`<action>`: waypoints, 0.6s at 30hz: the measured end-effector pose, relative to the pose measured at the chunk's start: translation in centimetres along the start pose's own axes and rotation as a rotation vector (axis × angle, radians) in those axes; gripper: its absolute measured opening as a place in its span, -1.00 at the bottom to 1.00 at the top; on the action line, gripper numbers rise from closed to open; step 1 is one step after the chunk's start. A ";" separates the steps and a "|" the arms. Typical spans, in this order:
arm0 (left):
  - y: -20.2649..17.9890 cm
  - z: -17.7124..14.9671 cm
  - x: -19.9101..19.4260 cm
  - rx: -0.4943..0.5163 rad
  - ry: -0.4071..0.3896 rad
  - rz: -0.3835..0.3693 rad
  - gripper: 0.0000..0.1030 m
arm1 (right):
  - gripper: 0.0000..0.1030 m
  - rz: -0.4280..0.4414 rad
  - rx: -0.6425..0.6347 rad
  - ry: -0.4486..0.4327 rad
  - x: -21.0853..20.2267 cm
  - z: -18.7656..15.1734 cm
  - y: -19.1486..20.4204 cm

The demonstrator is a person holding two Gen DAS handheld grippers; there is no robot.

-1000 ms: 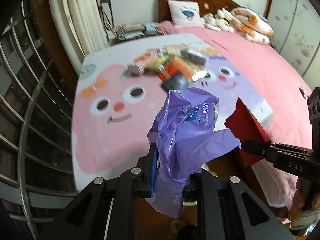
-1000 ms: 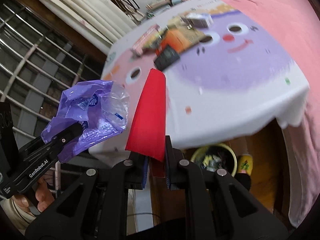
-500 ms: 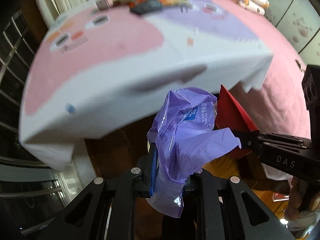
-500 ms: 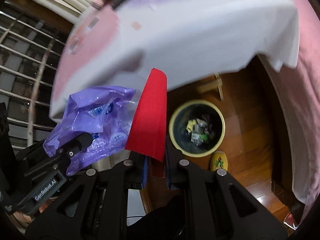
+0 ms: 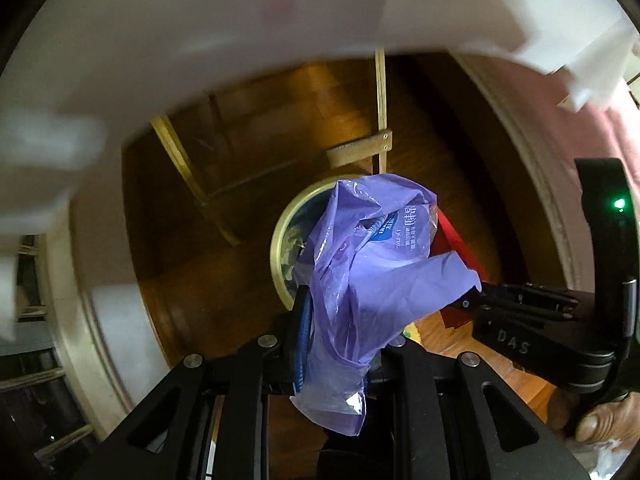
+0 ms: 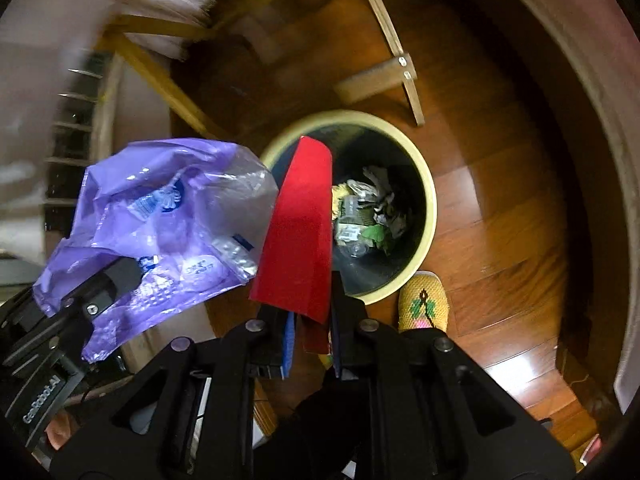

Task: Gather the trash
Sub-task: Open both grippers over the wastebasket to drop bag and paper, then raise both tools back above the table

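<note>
Right wrist view: right gripper (image 6: 312, 316) jaws pinching red wrapper (image 6: 300, 228); left gripper (image 5: 340, 344) jaws opening around purple bag (image 5: 372, 272); bin (image 6: 424, 184) at 12 o'clock, seemingly beneath both. Nothing dropped yet.

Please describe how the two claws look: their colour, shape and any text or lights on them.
Both are matte black. The left claw and right claw each have angular linkage arms with silver bolts and blue pads inside the fingers. From the left wrist view, the right claw's side reads "DAS" and a green light glows on its curved housing. From the right wrist view, the left claw's body reads "GenRobot.AI".
</note>
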State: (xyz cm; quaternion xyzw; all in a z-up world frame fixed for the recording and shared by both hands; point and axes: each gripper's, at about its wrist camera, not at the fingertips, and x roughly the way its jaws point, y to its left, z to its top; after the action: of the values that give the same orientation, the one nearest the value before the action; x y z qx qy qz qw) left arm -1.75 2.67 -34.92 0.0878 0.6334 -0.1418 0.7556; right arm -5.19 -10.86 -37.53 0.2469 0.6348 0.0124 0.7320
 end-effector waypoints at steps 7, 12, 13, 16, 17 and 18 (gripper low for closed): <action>-0.2 0.4 5.2 0.015 0.024 0.024 0.25 | -0.49 0.001 0.052 -0.014 5.0 1.0 -2.8; 0.7 1.1 6.2 0.010 0.011 0.060 0.58 | 0.02 0.014 0.057 -0.061 5.5 2.0 -3.0; 1.0 1.1 6.2 0.008 0.006 0.065 0.58 | 0.02 0.012 0.051 -0.065 5.3 2.2 -2.9; 1.3 1.2 5.0 0.003 -0.018 0.077 0.58 | 0.03 0.007 0.037 -0.070 4.5 2.4 -2.3; 1.4 1.2 4.2 0.003 -0.032 0.080 0.58 | 0.03 0.008 0.035 -0.071 4.2 2.3 -2.1; 1.4 1.1 3.2 0.004 -0.042 0.082 0.58 | 0.04 0.009 0.034 -0.072 3.7 2.3 -1.9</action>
State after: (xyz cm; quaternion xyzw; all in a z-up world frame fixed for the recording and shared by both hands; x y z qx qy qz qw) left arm 0.20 3.31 -37.98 0.1120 0.6131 -0.1139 0.7737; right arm -2.89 -12.08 -41.52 0.2623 0.6069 -0.0042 0.7502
